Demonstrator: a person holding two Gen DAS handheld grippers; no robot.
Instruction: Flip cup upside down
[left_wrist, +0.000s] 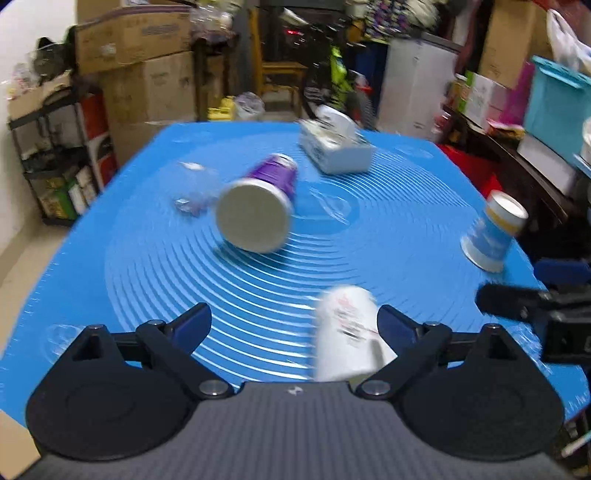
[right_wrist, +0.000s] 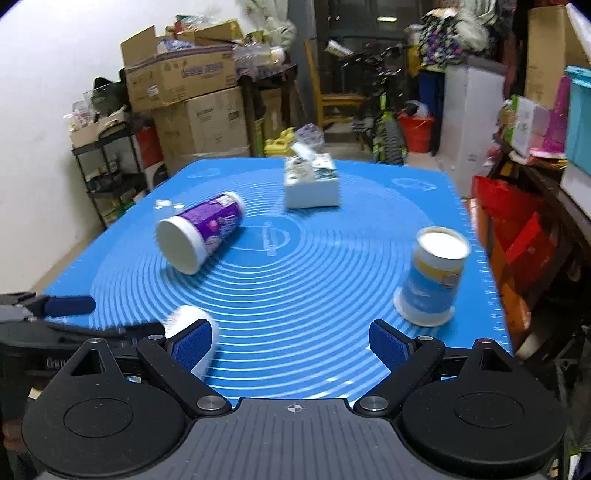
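A purple paper cup (left_wrist: 258, 206) lies on its side in the middle of the blue mat (left_wrist: 184, 280), mouth towards me; it also shows in the right wrist view (right_wrist: 201, 232). A blue-and-yellow cup (right_wrist: 430, 275) stands upside down at the right; it also shows in the left wrist view (left_wrist: 493, 230). A white cup (left_wrist: 345, 332) lies blurred near my left gripper (left_wrist: 295, 325), close to its right finger; it also shows in the right wrist view (right_wrist: 192, 332). My left gripper is open and empty. My right gripper (right_wrist: 291, 343) is open and empty above the mat's near edge.
A white tissue box (right_wrist: 312, 181) stands at the far middle of the mat. A small clear plastic object (left_wrist: 194, 186) lies left of the purple cup. Cardboard boxes (right_wrist: 192, 96), a shelf and clutter surround the table. The mat's right edge (right_wrist: 491, 280) drops off beside red boxes.
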